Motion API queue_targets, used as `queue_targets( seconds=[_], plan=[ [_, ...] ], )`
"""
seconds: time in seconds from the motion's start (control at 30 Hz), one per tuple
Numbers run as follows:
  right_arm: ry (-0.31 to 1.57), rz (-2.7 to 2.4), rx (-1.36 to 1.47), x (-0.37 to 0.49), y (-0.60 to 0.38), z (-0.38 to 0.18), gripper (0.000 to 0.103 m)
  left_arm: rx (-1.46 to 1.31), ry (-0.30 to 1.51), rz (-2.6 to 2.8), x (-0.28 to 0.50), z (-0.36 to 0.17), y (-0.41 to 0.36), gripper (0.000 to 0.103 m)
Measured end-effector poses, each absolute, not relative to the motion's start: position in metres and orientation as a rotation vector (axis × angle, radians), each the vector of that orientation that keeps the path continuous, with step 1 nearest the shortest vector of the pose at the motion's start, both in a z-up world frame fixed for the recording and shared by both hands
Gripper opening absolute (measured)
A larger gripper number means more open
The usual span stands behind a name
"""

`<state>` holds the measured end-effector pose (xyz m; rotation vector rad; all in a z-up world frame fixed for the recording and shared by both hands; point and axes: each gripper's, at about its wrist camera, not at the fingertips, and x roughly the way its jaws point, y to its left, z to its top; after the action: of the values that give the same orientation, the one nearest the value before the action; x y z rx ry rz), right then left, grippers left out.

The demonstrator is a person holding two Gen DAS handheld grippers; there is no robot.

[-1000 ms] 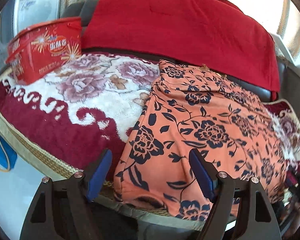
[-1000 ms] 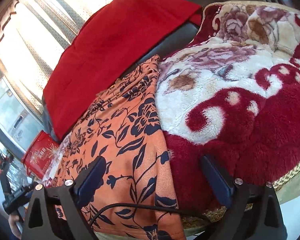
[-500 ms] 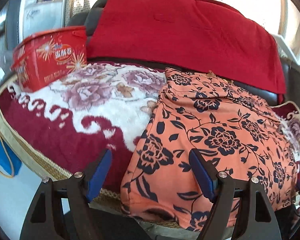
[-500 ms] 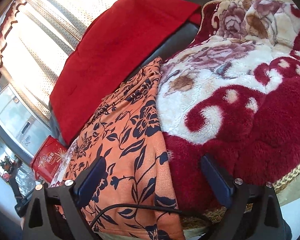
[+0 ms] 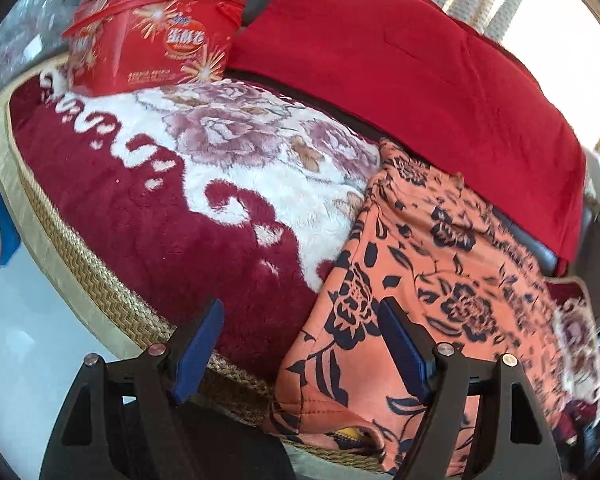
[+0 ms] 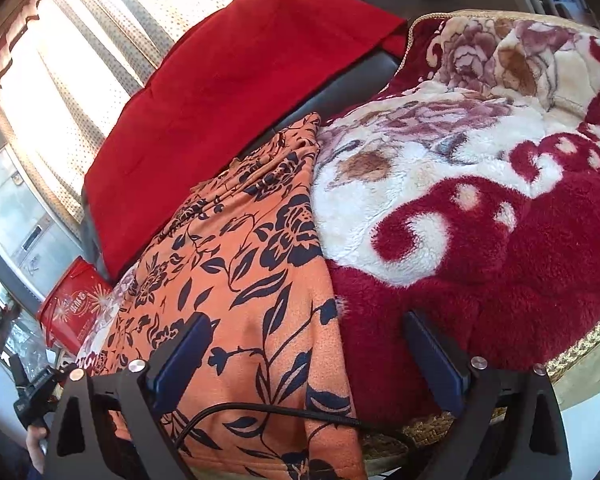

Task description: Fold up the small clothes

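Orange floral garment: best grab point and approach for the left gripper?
Near left corner of the garment, where it drapes over the cushion's braided edge. Come from the front; the hanging hem should let the open left gripper's fingers close around it.

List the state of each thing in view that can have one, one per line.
Left tongs: open, empty, near the garment's left edge.
Right tongs: open, empty, over the garment's right edge.
Orange floral garment: laid flat on the blanket, near end over the edge.
Red box: lid on, standing on the blanket.
Plush floral blanket: spread out.
Red cloth: draped over the backrest.
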<state>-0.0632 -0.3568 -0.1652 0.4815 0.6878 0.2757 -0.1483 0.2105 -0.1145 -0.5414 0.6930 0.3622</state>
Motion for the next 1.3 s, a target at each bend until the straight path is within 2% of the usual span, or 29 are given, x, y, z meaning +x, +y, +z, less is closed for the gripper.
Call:
queue_targets(
  seconds=[0.13,0.53,0.87,0.9,0.97,1.03,1.3],
  plan=[
    [0.683,0.285,0.505,-0.065,-0.360,-0.166,0.098,-0.471,0.693,0.358,-0.148,-0.111,0.203,0.080],
    [0.696,0.276,0.508,-0.065,-0.361,-0.164,0.098,-0.551,0.698,0.348,-0.154,-0.116,0.215,0.080],
    [0.904,0.393,0.603,-0.069,-0.377,-0.162,0.097,-0.469,0.818,0.256,-0.162,-0.121,0.193,0.080],
    [0.918,0.403,0.618,-0.068,-0.380,-0.166,0.093,-0.458,0.826,0.255,-0.161,-0.122,0.192,0.080],
    [0.944,0.410,0.645,-0.069,-0.383,-0.171,0.079,-0.447,0.858,0.264,-0.157,-0.124,0.193,0.080],
    [0.962,0.436,0.649,-0.070,-0.383,-0.172,0.056,-0.467,0.890,0.265,-0.156,-0.129,0.196,0.080],
    [1.014,0.437,0.622,-0.069,-0.377,-0.178,0.056,-0.508,0.957,0.281,-0.155,-0.143,0.204,0.080]
  ],
)
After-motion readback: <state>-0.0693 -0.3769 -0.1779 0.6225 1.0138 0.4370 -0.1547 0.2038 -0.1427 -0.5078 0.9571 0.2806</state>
